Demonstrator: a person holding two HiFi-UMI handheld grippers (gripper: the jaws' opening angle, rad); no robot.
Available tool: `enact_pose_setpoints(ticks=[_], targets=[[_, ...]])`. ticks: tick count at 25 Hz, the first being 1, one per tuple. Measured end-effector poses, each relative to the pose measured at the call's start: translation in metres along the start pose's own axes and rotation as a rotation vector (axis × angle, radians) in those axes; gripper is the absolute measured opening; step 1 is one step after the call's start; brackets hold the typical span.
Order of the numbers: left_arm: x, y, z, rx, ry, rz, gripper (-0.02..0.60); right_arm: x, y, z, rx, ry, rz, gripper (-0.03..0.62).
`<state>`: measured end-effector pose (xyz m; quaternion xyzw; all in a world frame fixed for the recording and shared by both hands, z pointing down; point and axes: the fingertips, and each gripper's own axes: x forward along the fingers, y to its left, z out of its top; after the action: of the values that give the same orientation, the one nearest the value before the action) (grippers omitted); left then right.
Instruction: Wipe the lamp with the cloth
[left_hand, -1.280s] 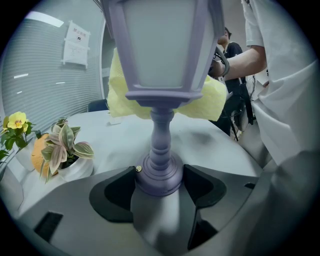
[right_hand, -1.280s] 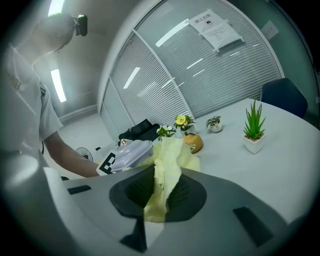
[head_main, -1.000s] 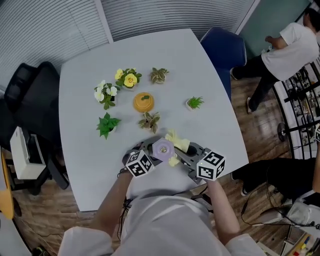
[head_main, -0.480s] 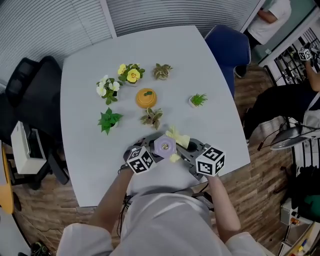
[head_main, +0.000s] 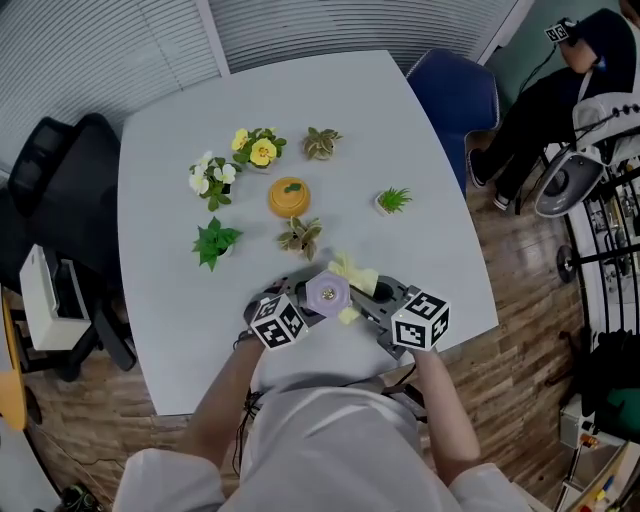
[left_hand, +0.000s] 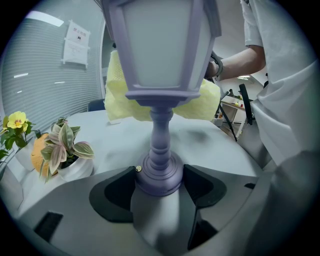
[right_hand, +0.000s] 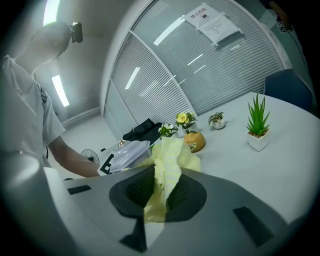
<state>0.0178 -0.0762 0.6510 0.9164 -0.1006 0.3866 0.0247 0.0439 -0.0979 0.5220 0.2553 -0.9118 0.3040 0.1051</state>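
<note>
Overall: both grippers meet near the front edge of the white worktop, with the lamp between them.
Left gripper: its jaws are clamped on the round foot of the lamp, one jaw on each side.
Lamp: a lavender lantern-style table lamp, standing upright; from the head view only its hexagonal top shows.
Right gripper: its jaws are pinched tight on a fold of the cloth, which runs forward out of them.
Cloth: pale yellow and crumpled, lying against the side of the lantern head that faces away from the left gripper; it bulges out on both sides of the head in the left gripper view.
Hands: a person's bare forearms reach from the bottom of the head view to the two marker cubes.
Behind the lamp: a variegated-leaf plant close by, then an orange pot, a yellow-flowered plant and a white-flowered plant.
Right side of worktop: a spiky green plant in a white pot, well apart from the lamp.
Beyond the worktop: a blue chair at the far right corner.
</note>
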Motion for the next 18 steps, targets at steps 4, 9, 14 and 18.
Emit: enact_pose_setpoints(ticks=[4, 9, 14, 18], targets=[[0.001, 0.0, -0.001, -0.002, 0.003, -0.003, 0.314, -0.004, -0.003, 0.006, 0.036, -0.04, 0.004, 0.048], [0.002, 0.0, 0.001, -0.001, 0.002, -0.001, 0.313, -0.005, -0.008, 0.018, 0.053, -0.085, -0.002, 0.048], [0.001, 0.0, 0.001, 0.0, 0.0, 0.0, 0.314, 0.002, -0.009, 0.023, 0.023, -0.064, 0.023, 0.048], [0.0, 0.0, 0.002, 0.003, -0.003, 0.0, 0.313, 0.009, -0.01, 0.024, 0.014, -0.039, 0.084, 0.048]])
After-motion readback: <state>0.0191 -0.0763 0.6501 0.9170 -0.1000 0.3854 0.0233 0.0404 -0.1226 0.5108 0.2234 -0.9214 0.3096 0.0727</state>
